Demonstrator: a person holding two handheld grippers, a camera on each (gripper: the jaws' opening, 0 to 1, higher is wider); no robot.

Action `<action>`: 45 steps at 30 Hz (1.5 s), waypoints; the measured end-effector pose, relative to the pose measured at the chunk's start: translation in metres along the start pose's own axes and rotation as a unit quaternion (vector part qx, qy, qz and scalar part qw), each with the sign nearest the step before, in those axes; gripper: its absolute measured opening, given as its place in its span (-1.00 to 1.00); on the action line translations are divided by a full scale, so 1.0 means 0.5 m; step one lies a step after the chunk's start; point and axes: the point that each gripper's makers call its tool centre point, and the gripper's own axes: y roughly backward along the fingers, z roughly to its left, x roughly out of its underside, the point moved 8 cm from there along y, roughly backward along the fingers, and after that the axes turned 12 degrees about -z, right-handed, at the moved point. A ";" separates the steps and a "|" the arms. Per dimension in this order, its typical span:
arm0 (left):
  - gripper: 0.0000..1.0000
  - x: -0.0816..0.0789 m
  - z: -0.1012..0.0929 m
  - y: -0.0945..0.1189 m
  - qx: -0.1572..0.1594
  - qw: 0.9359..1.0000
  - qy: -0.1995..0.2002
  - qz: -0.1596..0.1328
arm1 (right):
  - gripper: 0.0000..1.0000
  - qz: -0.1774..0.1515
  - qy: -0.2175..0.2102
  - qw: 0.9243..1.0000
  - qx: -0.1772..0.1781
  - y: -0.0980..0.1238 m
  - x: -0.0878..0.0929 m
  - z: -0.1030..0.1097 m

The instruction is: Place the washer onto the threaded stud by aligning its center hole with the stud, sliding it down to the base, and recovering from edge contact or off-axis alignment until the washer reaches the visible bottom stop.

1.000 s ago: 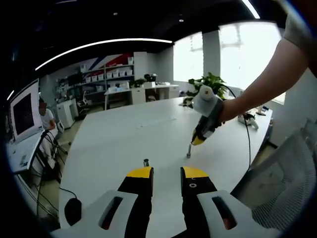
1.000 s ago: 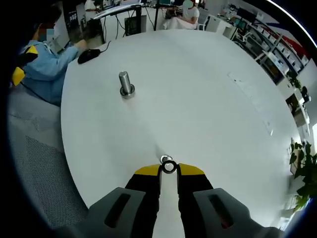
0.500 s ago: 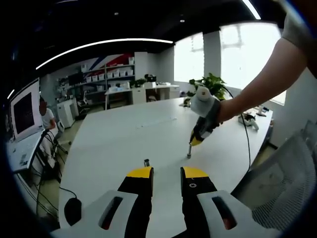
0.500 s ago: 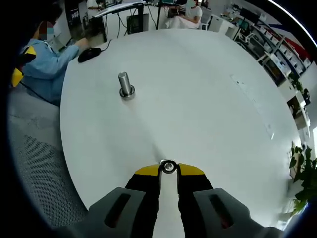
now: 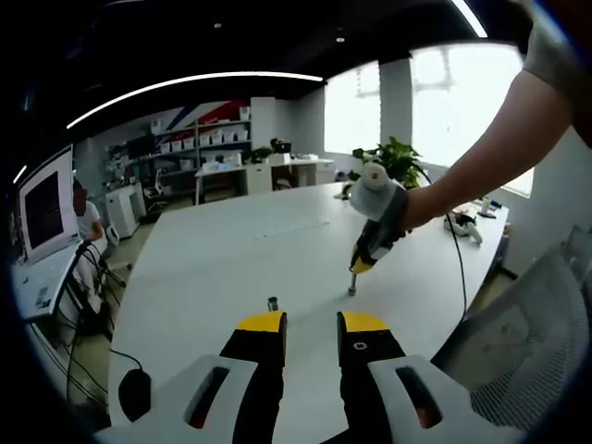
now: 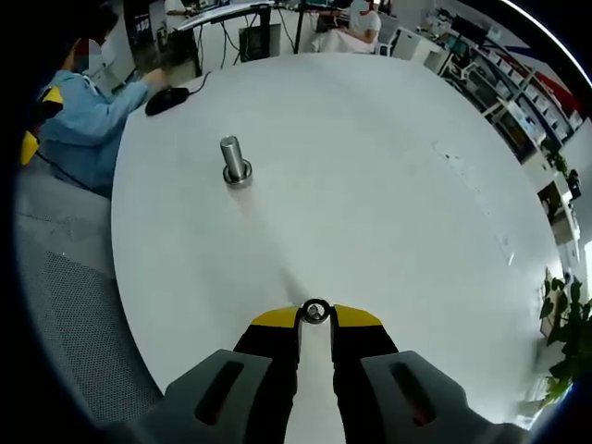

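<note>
in the right gripper view, the right gripper (image 6: 315, 317) pinched the washer (image 6: 315, 312) between its yellow-tipped jaws, above the white surface (image 6: 370, 185). the threaded stud (image 6: 232, 160) stood upright well beyond it, with a computer mouse (image 6: 167, 101) near the far edge. in the left gripper view, the left gripper (image 5: 311, 323) had its jaws spread, holding nothing.

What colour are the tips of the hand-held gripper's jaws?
Yellow, over black jaws; the right hand-held gripper shows it best in the right gripper view.
</note>
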 end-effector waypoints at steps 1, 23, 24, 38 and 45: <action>-0.60 0.000 0.000 0.000 0.000 1.000 -0.001 0.000 | -0.72 0.001 -0.001 1.000 -0.001 0.000 -0.001 0.001; -0.61 0.000 0.001 0.000 -0.001 1.000 -0.001 0.001 | -0.72 0.006 -0.001 1.000 -0.003 -0.005 -0.001 -0.002; -0.61 0.000 0.000 0.000 -0.001 1.000 -0.001 0.001 | -0.72 0.006 -0.001 1.000 -0.004 -0.006 -0.001 -0.002; -0.61 0.002 0.001 0.000 -0.002 1.000 -0.002 0.006 | -0.72 0.003 -0.001 1.000 -0.003 -0.004 -0.002 -0.003; -0.61 0.003 0.000 -0.001 0.000 1.000 -0.003 0.007 | -0.72 0.003 0.002 1.000 -0.004 -0.003 0.000 -0.005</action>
